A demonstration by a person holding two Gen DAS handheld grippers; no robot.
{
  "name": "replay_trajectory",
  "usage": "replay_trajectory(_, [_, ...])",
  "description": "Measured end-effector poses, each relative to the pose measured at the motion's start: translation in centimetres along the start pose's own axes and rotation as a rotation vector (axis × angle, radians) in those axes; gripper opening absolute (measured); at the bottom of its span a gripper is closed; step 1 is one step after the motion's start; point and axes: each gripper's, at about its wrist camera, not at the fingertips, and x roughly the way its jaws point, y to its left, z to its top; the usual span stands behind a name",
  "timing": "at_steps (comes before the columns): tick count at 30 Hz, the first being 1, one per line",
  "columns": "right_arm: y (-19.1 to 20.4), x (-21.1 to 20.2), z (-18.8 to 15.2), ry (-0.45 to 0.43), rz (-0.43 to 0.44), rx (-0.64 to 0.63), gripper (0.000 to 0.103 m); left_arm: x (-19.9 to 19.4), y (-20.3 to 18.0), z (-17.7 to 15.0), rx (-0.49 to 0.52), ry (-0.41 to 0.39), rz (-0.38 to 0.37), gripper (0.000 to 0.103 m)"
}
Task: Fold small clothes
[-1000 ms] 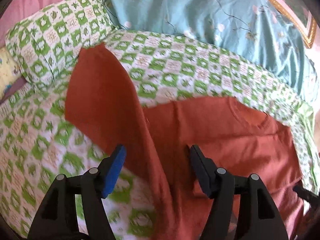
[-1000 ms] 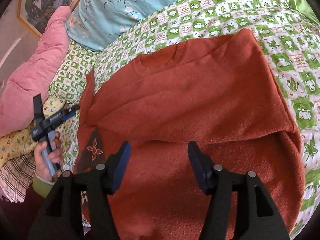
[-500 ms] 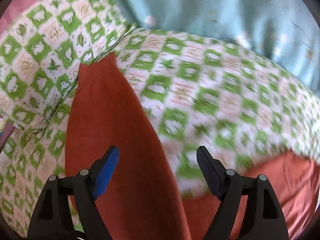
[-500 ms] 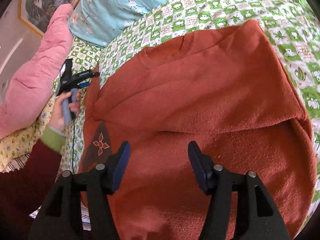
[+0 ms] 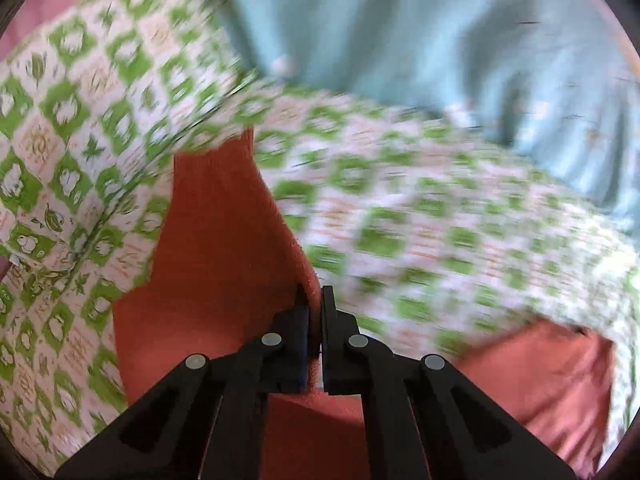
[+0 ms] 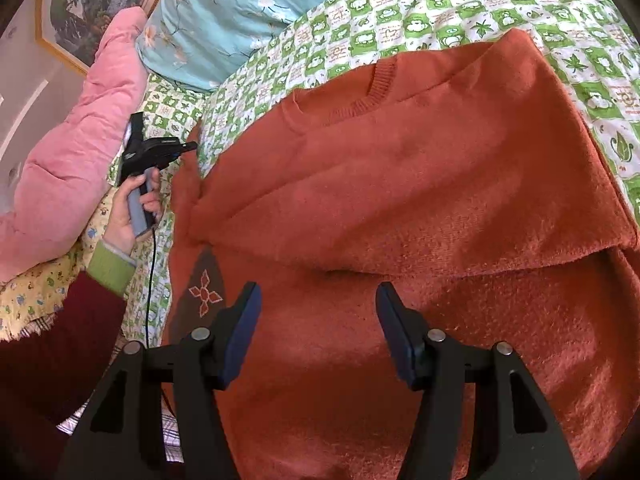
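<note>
Left tongs (image 5: 314, 300) are pinched nearly closed on the edge of a sleeve (image 5: 224, 232) of a rust-orange sweater (image 6: 400, 200), with a ridge of knit caught between the two black fingers. Right tongs (image 6: 318, 312) hang wide apart above the sweater's lower body, holding nothing and seemingly not touching the cloth.

The sweater lies spread on a bed, on a bedsheet (image 6: 460, 4) printed in green and white checks with leaves and small figures. Taking the ribbed round collar (image 6: 372, 92) as the landmark: the gripped sleeve runs out well to the collar's left, toward a checked pillow (image 5: 60, 100). The sleeve on the collar's other side is already folded across the chest, just below the collar, its edge forming a soft diagonal ridge. A dark patch with a small diamond-shaped motif (image 6: 205, 294) sits lower down and to the left of the collar.

The step in hand looks like folding the second sleeve inward. The next move would likely call for carrying that sleeve toward the collar and over the chest, laying it flat, then releasing.

The knit is thick and fuzzy with a napped surface, likely to drape heavily and hold a soft crease. Beyond the collar sit a pale blue floral pillow (image 6: 224, 20) and a puffy pink quilt (image 6: 80, 140). The left wrist view is motion-blurred.
</note>
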Motion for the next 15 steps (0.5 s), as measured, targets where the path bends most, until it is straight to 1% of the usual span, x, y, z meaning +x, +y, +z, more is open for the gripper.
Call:
replay_trajectory(4, [0.3,-1.0,0.1,-0.023,0.001,-0.008,0.061,-4.9,-5.2,-2.4,0.073,-0.064,-0.142,0.002])
replay_trajectory(8, [0.1,-3.0,0.0,-0.069,-0.008,-0.003,0.061,-8.5,-12.1,-5.3,0.188,-0.102,-0.277,0.002])
replay_trajectory(12, [-0.8,-5.0,-0.3,-0.117,-0.029,0.025,0.061,-10.1,-17.9,-7.9,0.286,-0.094,-0.399,0.002])
replay_trajectory(15, [-2.0,-6.4,-0.6,-0.158,-0.053,0.056,0.061,-11.0,-22.2,-10.8,0.392,-0.087,-0.449,0.002])
